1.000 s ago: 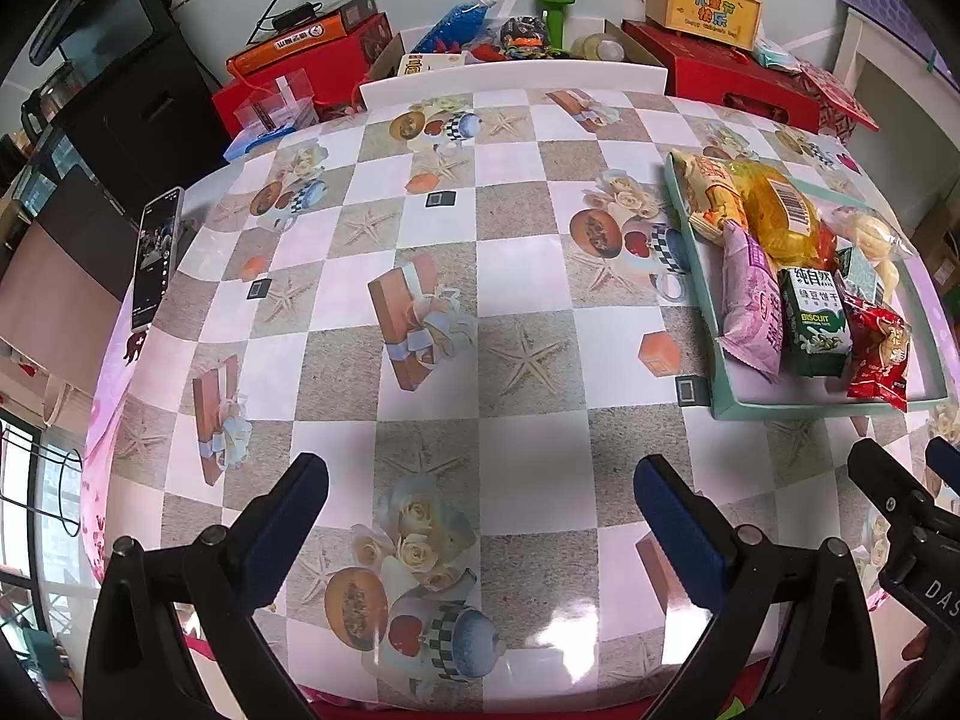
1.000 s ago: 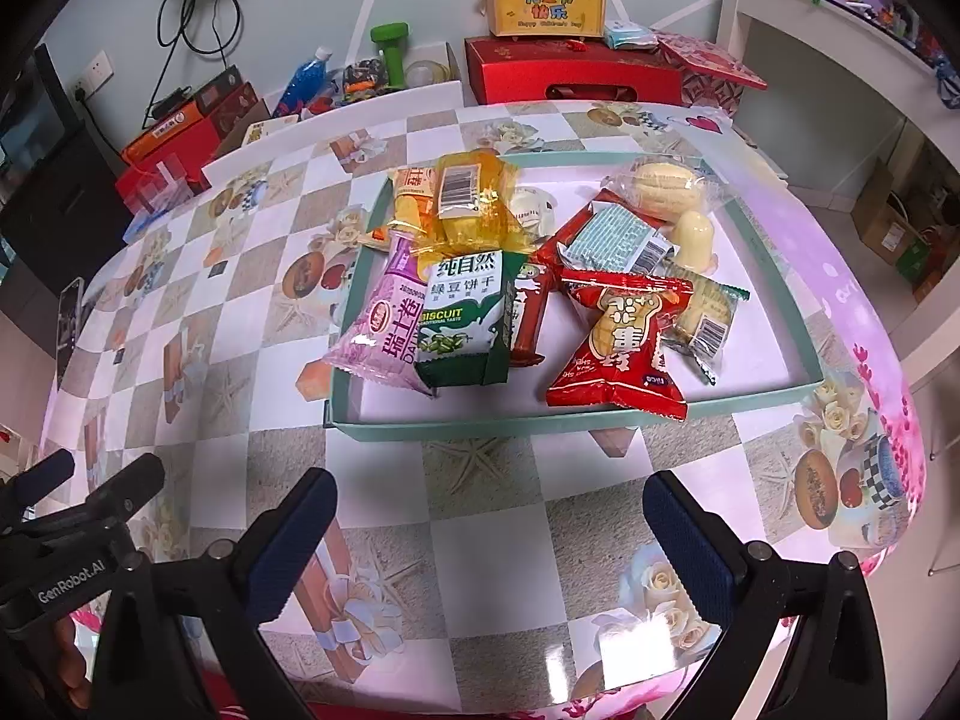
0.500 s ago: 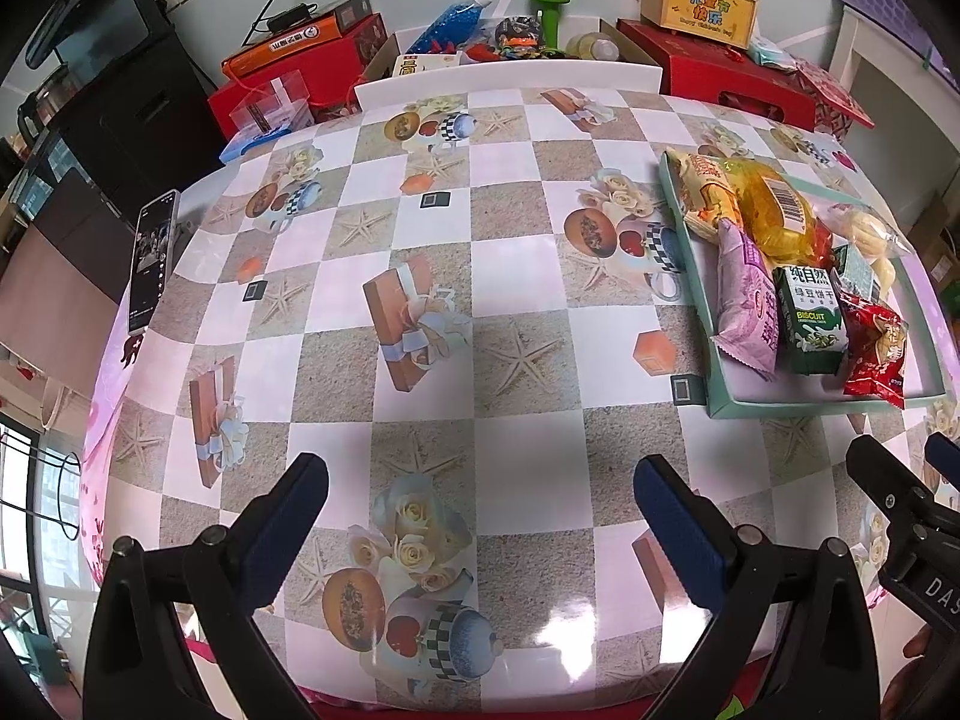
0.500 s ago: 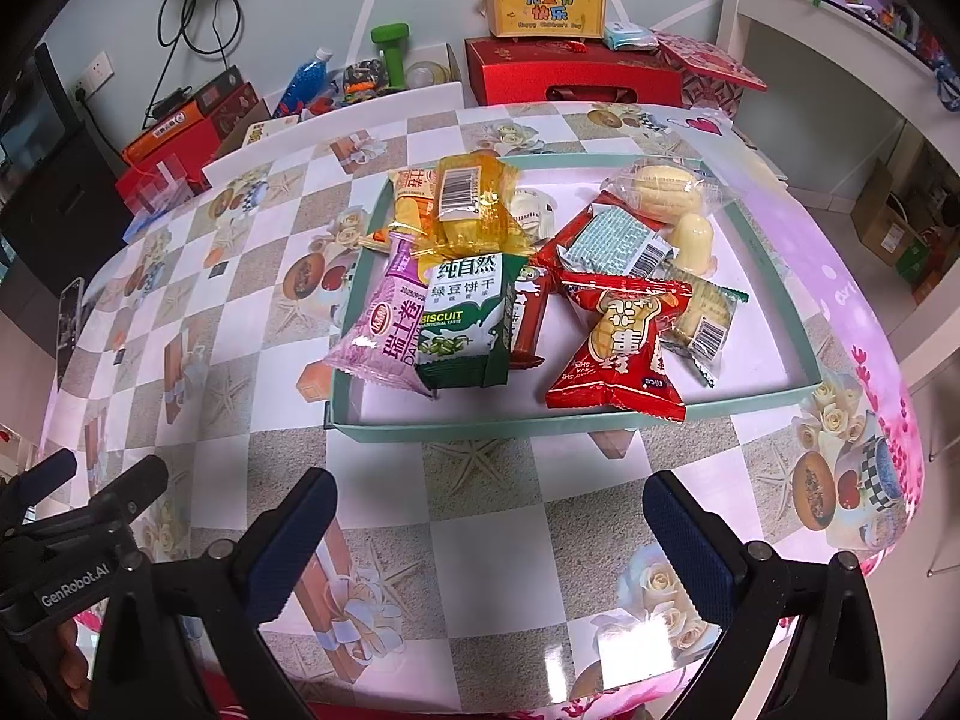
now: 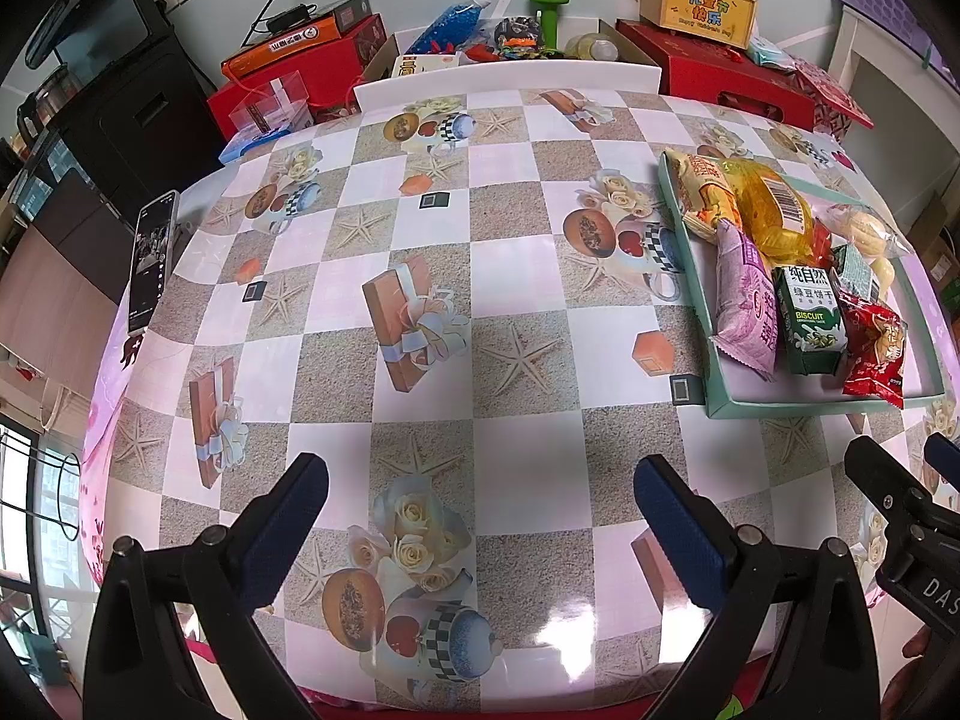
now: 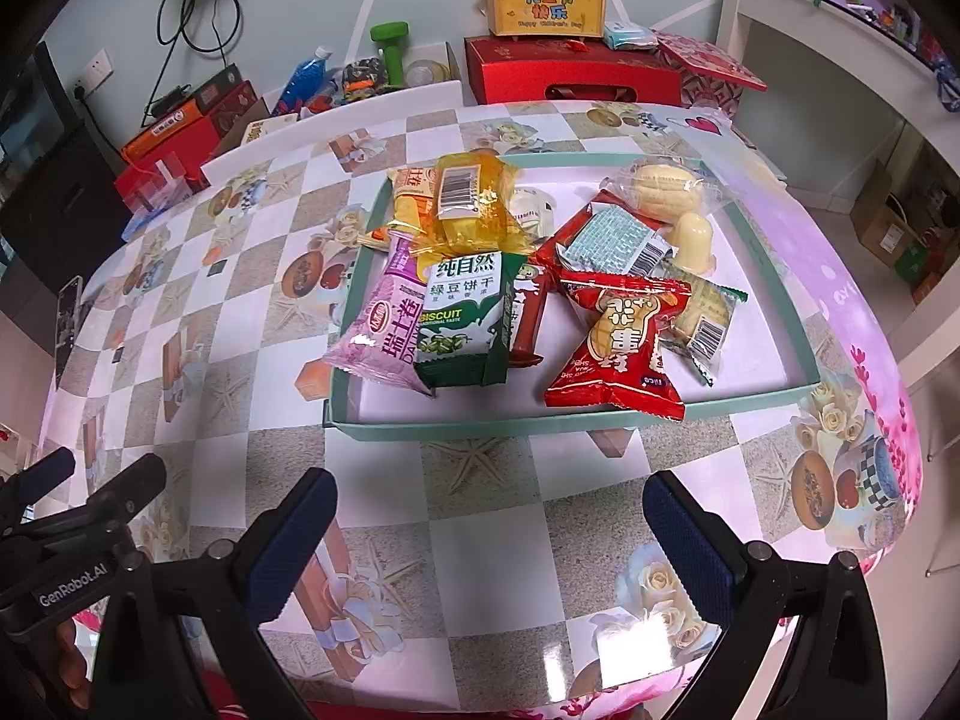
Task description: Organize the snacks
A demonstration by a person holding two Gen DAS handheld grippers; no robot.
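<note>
change: almost none over the last second; both views nearly the same, the left view drifts slightly, snacks have not shifted
left gripper (image 5: 480, 516): fingers spread, nothing between them, low over the bare checkered counter (image 5: 420, 300), well left of the tray
right gripper (image 6: 489, 525): fingers spread, empty, just short of the tray's near wall
tray (image 6: 480, 423): teal, shallow, on the right part of the counter
snacks: all inside the tray, loosely piled; green biscuit box (image 6: 462, 324) leans on the purple pack (image 6: 384, 324), red pack (image 6: 618, 348) in front, yellow pack (image 6: 471, 204) behind
counter outside tray: no loose snack seen
task read: fits a finished gather into the tray, or a pile awaiting sorting; cannot tell which
</note>
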